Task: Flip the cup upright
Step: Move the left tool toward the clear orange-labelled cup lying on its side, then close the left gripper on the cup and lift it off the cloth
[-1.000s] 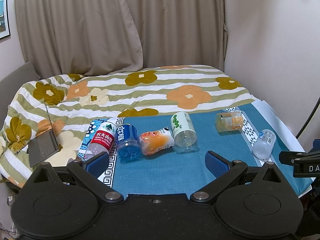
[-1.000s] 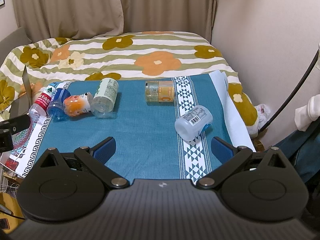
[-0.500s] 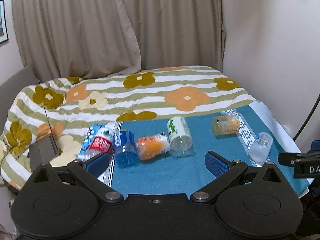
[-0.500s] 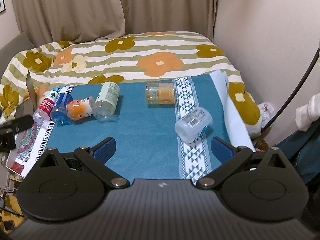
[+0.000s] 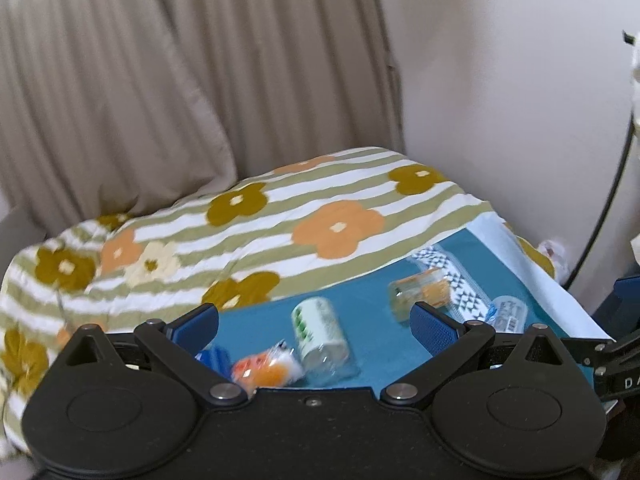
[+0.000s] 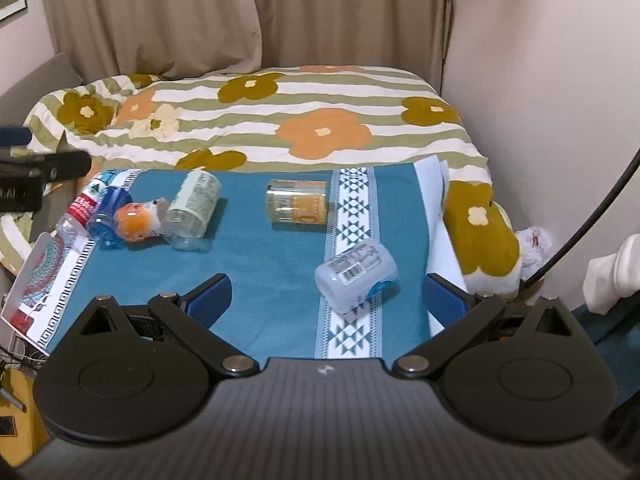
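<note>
**Mia:** Both grippers were wide open. The left gripper (image 5: 316,322) held nothing, and the right gripper (image 6: 326,300) held nothing too. They both hung above the near edge of the blue cloth (image 6: 260,264).

**Ben:** Where was the cup?

**Mia:** Lots of cups and bottles lay on their sides on the cloth. A clear cup (image 6: 355,275) with a barcode lay tipped over on the white patterned strip (image 6: 352,208). It sat right out in front of the right gripper, between its two blue pads (image 6: 210,294) but farther away. They did not touch it.

**Ben:** What else lay there?

**Mia:** An orange cup (image 6: 298,207) lay on its side past the clear one, just beside the strip. Over on the left was a green cup (image 6: 194,210), also on its side. Next to it were an orange bottle (image 6: 138,220), a blue bottle (image 6: 105,216) and a red bottle (image 6: 78,216), all bunched close together.

**Ben:** What did the left camera see?

**Mia:** It was a bit blurry. It saw the green cup (image 5: 322,332) and the orange bottle (image 5: 266,368) close to the left gripper, with the orange cup (image 5: 420,294) farther to the right. Behind the cloth was a flower blanket (image 6: 320,120), and then a curtain (image 6: 200,12).
</note>
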`<state>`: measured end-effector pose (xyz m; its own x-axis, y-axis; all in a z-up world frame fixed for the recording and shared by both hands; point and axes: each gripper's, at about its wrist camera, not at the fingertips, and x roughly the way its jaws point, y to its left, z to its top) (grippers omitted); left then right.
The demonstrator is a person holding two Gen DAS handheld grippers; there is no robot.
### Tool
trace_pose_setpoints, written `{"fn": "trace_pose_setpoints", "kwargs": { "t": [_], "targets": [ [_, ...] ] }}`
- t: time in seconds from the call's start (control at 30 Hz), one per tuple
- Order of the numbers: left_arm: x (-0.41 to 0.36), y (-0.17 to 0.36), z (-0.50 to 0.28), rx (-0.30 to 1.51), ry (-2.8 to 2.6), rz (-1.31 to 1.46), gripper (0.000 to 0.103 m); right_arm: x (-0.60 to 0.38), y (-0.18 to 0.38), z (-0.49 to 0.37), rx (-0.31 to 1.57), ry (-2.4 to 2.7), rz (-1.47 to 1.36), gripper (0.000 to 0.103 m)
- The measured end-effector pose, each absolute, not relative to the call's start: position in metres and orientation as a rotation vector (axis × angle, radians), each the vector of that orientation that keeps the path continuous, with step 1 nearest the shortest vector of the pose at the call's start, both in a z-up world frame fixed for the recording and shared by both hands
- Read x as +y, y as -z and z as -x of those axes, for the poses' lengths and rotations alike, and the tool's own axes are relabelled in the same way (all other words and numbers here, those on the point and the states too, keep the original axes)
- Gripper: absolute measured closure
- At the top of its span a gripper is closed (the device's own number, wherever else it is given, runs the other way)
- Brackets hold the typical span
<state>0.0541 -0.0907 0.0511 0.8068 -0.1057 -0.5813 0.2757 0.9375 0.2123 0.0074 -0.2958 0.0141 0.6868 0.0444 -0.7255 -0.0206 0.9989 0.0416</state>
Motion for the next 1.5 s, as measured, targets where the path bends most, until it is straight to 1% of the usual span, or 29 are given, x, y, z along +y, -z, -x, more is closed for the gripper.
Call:
{"fn": "trace_pose_setpoints", "kwargs": {
  "t": [0.17,0.37,0.6,0.8,0.93,1.0,1.27,1.37,1.4,1.43,1.5],
  "targets": [
    [-0.114,-0.049,-0.088,0.609,0.329,-0.387,0.0,-0.308,-0.01,-0.016,0.826,-0.002,-0.078,0.0],
    [-0.142,-0.027,-0.139,0.659,0.531,-0.506,0.0,-0.318,-0.001,-0.029,0.848,0.112,-0.137,0.0],
    [-0.174,0.02,-0.209,0.774,0.758,-0.606,0.0,-0.32,0.027,-0.048,0.918,0.239,-0.237,0.0],
    [-0.203,0.068,-0.25,0.87,0.878,-0.716,0.001,-0.316,0.05,-0.061,0.966,0.305,-0.305,0.0],
    [-0.215,0.097,-0.262,0.917,0.939,-0.779,0.005,-0.316,0.064,-0.068,0.987,0.348,-0.346,0.0],
    [-0.219,0.109,-0.267,0.935,0.96,-0.8,0.006,-0.317,0.07,-0.071,0.996,0.369,-0.366,0.0],
    [-0.233,0.138,-0.271,0.939,1.03,-0.875,0.015,-0.318,0.084,-0.077,1.02,0.403,-0.42,0.0],
    [-0.236,0.145,-0.27,0.935,1.042,-0.907,0.022,-0.32,0.088,-0.079,1.025,0.409,-0.43,0.0],
    [-0.237,0.148,-0.269,0.935,1.042,-0.919,0.029,-0.32,0.089,-0.08,1.025,0.409,-0.434,0.0],
    [-0.237,0.15,-0.269,0.937,1.039,-0.93,0.033,-0.321,0.09,-0.081,1.025,0.409,-0.437,0.0],
    [-0.235,0.151,-0.266,0.924,1.034,-0.945,0.034,-0.321,0.091,-0.082,1.027,0.407,-0.443,0.0]
  ]
}}
